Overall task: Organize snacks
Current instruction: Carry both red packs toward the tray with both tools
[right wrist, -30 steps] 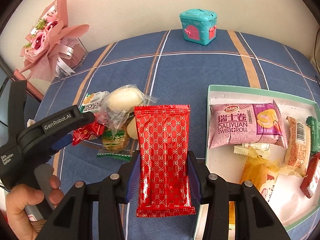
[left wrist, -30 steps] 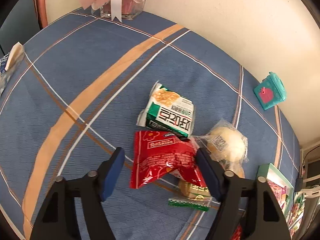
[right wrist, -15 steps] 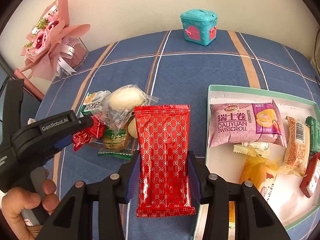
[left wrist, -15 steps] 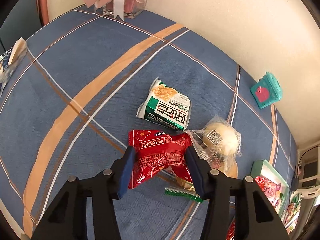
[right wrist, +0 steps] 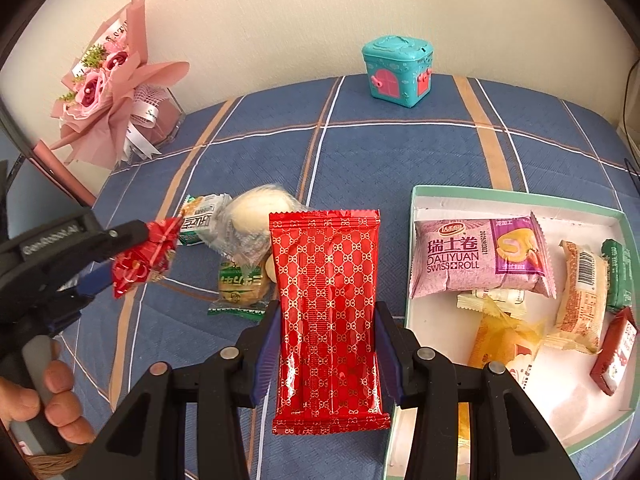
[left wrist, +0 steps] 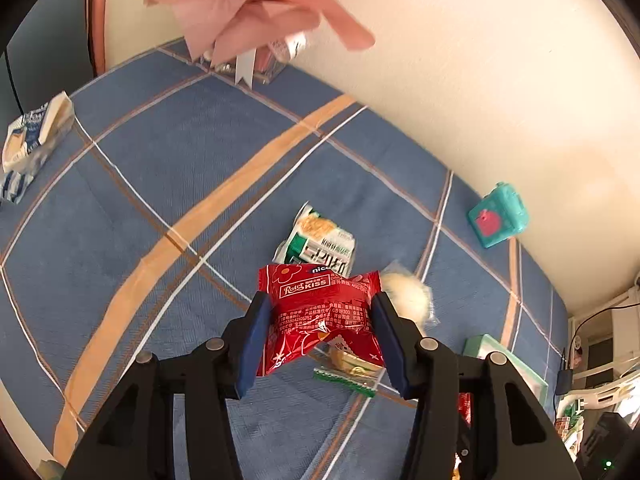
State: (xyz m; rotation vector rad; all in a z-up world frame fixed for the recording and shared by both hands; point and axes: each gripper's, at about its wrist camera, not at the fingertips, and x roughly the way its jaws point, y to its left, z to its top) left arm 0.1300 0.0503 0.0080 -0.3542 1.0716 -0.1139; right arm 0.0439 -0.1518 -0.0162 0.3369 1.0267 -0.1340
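My left gripper (left wrist: 320,312) is shut on a red Rose Kiss snack packet (left wrist: 320,312) and holds it above the blue tablecloth; it also shows in the right wrist view (right wrist: 146,256). My right gripper (right wrist: 328,328) is shut on a long red patterned packet (right wrist: 328,320), held above the table left of the white tray (right wrist: 480,196). On the cloth lie a green and white packet (left wrist: 320,242), a wrapped white bun (left wrist: 406,294) and a small green-edged cake packet (right wrist: 240,284).
The tray holds a purple Swiss roll pack (right wrist: 480,256) and several other snacks. A teal toy box (right wrist: 398,72) stands at the back by the wall. A pink bouquet (right wrist: 108,92) stands at back left. A blue and white pack (left wrist: 32,136) lies at far left.
My left gripper closed on the red Rose Kiss packet and lifted it off the cloth. My right gripper kept its hold on the long red packet and barely moved.
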